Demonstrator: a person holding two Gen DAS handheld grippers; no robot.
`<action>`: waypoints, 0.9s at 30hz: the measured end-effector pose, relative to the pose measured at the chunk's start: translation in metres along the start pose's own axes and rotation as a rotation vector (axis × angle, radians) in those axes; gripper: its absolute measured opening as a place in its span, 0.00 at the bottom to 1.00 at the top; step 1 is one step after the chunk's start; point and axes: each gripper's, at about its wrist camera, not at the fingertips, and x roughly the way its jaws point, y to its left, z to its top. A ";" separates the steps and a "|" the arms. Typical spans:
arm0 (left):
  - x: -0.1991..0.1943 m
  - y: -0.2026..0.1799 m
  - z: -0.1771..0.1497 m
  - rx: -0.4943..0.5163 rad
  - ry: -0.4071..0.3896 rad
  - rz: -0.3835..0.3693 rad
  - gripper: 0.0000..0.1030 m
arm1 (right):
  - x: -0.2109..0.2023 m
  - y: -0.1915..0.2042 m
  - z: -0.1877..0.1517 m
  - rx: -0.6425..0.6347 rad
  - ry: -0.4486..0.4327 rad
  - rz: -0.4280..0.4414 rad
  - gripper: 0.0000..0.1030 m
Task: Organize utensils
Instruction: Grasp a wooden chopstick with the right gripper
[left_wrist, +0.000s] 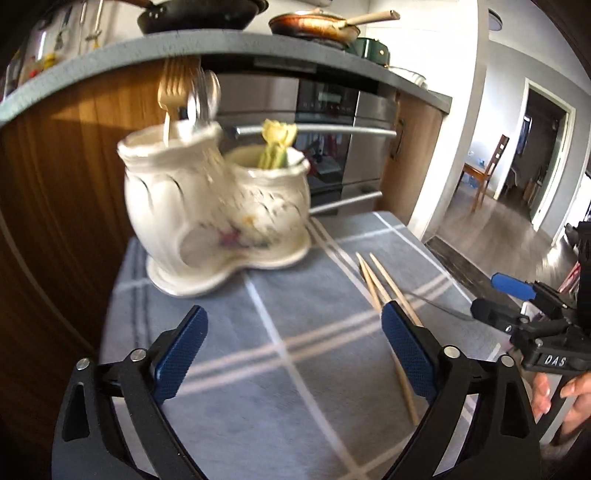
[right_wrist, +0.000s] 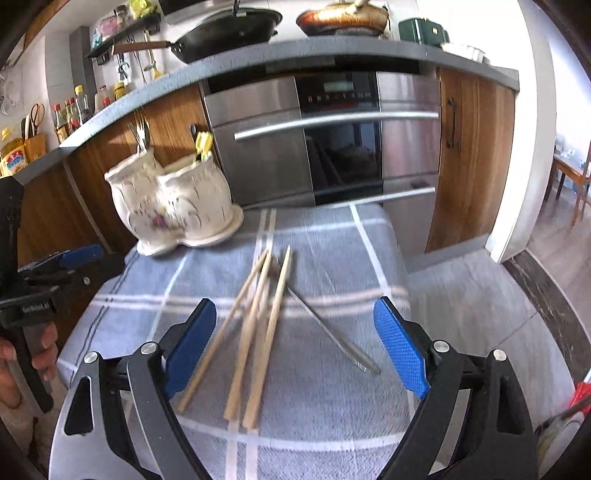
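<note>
A white flowered ceramic holder (left_wrist: 214, 206) with two pots stands at the far left of the blue-grey checked cloth (left_wrist: 280, 354). Its taller pot holds forks and a spoon (left_wrist: 188, 96); the lower one holds a yellow-green utensil (left_wrist: 277, 144). Several wooden chopsticks (right_wrist: 258, 325) lie loose on the cloth, with a metal utensil (right_wrist: 332, 339) slanting out from under them. My right gripper (right_wrist: 295, 306) hovers open just above the chopsticks, which lie between its fingers untouched. My left gripper (left_wrist: 295, 314) is open over bare cloth in front of the holder, the chopsticks (left_wrist: 384, 288) by its right finger.
Behind the table stands a steel oven (right_wrist: 332, 147) between wood cabinets, under a grey counter (right_wrist: 295, 51) with pans. A person's hands hold both grippers. The cloth's right edge drops to the floor (right_wrist: 480, 295). A doorway and a chair (left_wrist: 487, 173) are at the far right.
</note>
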 end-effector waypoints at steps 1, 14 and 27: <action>0.004 -0.003 -0.004 -0.009 0.013 -0.011 0.94 | 0.002 0.000 -0.002 -0.001 0.010 0.005 0.81; 0.034 -0.011 -0.031 0.040 0.140 0.082 0.94 | 0.031 0.036 -0.018 -0.109 0.129 0.071 0.32; 0.028 -0.014 -0.030 0.042 0.115 0.038 0.93 | 0.055 0.050 -0.022 -0.159 0.205 0.024 0.16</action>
